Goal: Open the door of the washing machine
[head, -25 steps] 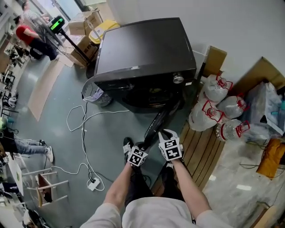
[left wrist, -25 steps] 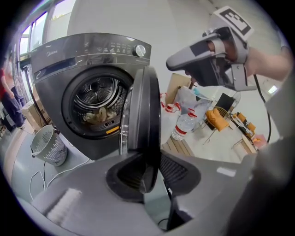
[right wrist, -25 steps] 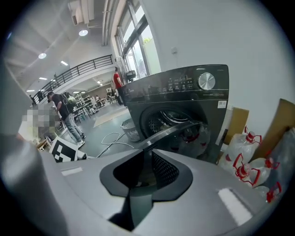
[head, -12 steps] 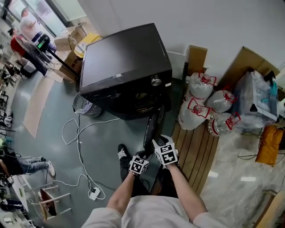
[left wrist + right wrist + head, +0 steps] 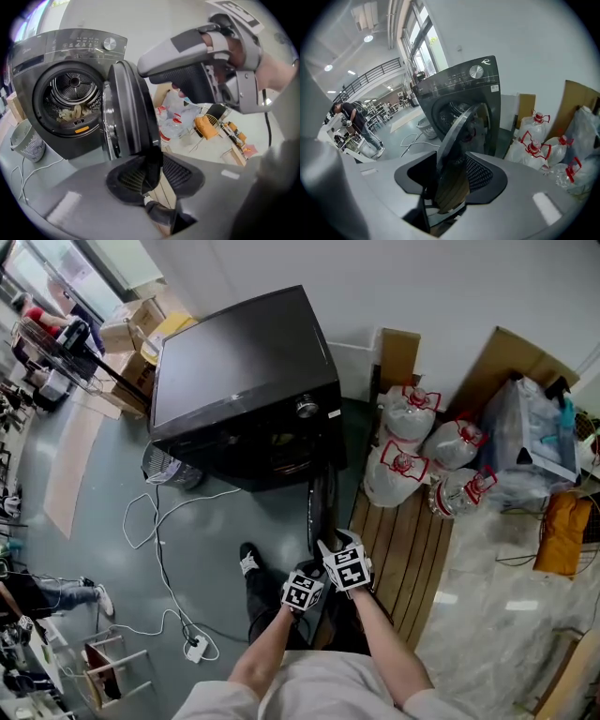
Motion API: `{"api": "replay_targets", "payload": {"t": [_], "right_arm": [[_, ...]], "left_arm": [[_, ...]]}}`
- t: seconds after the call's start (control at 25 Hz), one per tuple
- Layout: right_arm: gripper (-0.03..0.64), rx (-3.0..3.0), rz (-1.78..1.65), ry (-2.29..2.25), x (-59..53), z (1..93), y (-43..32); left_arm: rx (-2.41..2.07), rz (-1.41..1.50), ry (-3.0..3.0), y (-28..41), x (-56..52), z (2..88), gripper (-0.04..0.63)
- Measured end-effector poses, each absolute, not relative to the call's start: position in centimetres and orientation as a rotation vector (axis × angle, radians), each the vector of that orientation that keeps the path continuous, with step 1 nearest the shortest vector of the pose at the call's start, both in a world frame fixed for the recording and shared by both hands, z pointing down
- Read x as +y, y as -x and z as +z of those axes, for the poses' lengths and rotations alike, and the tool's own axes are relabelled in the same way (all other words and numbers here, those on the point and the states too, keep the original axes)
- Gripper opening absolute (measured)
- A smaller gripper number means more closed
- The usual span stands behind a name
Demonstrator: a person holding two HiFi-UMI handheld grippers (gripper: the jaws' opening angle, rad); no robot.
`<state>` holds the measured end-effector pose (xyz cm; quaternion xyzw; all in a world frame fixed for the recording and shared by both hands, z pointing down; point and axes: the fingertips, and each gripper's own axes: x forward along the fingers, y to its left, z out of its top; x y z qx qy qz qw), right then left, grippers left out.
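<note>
The black front-loading washing machine [image 5: 239,362] [image 5: 56,56] [image 5: 459,79] stands against the wall. Its round door [image 5: 322,507] [image 5: 131,112] [image 5: 457,136] is swung far out, edge-on to me. Laundry lies in the drum [image 5: 72,112]. My left gripper [image 5: 311,570] [image 5: 150,171] is shut on the door's lower rim; its jaws widened a little a moment ago. My right gripper [image 5: 330,545] [image 5: 447,176] straddles the same rim just beside it. Its jaws have just been opening, and the rim stands between the parted pads.
Several water jugs [image 5: 412,446] sit on a wooden pallet [image 5: 403,549] right of the door. A mesh basket [image 5: 164,465] stands left of the machine. White cables run to a power strip [image 5: 195,648] on the floor. Cardboard boxes lean at the wall.
The door has swung wider, from slanted to nearly straight out from the machine. Both grippers came back with its rim, and the left one has closed up beside the right.
</note>
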<state>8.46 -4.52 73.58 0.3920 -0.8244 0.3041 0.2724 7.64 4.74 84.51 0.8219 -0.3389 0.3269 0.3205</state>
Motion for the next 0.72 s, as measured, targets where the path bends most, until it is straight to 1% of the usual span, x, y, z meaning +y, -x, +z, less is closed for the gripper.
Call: {"api": "replay_targets", "payload": {"t": [0.16, 0.48, 0.72], "right_arm": [[0.163, -2.183, 0.813, -1.053, -4.2, 74.3, -9.8], [0.148, -2.123, 0.818, -1.099, -4.4, 75.2, -14.5], [0.137, -2.105, 0.778, -1.115, -5.2, 75.1, -17.9]], "left_arm": [[-0.871, 0.834, -2.168, -10.7, 4.9, 84.5, 0.167], [-0.692, 0.890, -2.289, -17.2, 5.5, 83.5, 0.156], [-0.669, 0.875, -2.354, -18.8, 4.1, 82.3, 0.155]]}}
